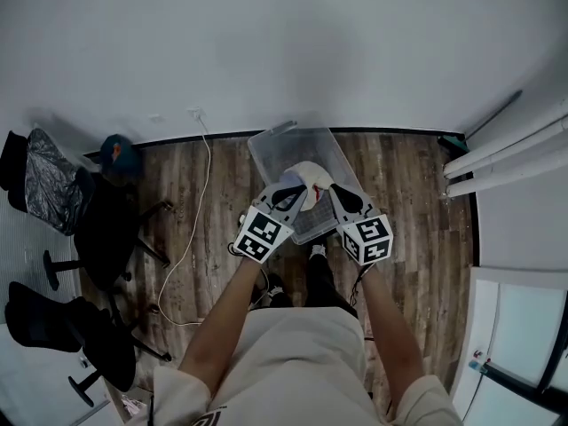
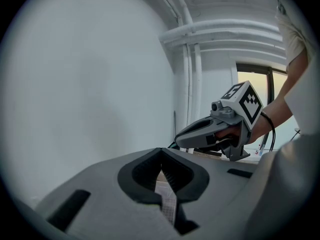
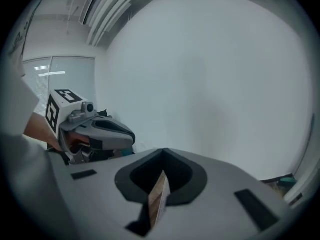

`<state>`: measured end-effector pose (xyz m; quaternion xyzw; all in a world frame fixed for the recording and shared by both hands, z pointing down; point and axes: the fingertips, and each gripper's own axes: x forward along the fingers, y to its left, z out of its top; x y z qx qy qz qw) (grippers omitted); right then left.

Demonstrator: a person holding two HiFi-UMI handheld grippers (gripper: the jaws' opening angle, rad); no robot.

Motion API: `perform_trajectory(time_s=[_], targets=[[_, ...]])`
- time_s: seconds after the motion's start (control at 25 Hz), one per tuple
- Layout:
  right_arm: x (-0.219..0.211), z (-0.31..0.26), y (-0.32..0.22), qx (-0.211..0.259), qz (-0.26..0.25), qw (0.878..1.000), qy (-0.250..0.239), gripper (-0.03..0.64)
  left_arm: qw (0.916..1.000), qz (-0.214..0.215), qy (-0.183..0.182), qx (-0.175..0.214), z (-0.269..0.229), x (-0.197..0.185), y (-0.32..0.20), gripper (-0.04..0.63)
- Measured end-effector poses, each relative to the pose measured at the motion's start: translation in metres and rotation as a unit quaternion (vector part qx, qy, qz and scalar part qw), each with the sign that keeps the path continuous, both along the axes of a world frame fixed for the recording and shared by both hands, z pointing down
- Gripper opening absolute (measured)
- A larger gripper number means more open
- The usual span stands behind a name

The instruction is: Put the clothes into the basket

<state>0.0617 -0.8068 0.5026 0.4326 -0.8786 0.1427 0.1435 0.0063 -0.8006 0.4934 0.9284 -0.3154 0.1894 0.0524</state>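
Head view: person's forearms reach forward. Left gripper [image 1: 293, 192] and right gripper [image 1: 330, 190] sit side by side, tips near each other, over clear basket [image 1: 288, 134] on wood floor [image 1: 213, 211]. Left gripper view: jaws together at tips, nothing clamped. Right gripper view: same, jaws together, empty. Pale garment [image 1: 307, 174] lies inside basket, just by tips; contact unclear. Farther left: black office chairs [image 1: 106, 229], white cable [image 1: 191, 238]. White wall [image 1: 284, 43] behind.
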Motion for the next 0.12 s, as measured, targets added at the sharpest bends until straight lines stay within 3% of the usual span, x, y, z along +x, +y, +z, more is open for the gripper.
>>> perform_trajectory(time_s=[0.12], targets=[[-0.0007,-0.0013,0.0006,0.001,-0.004,1.0,-0.004,0.017,1.0,0.0,0.002,0.003,-0.0027,0.0013,-0.0006,0.014]])
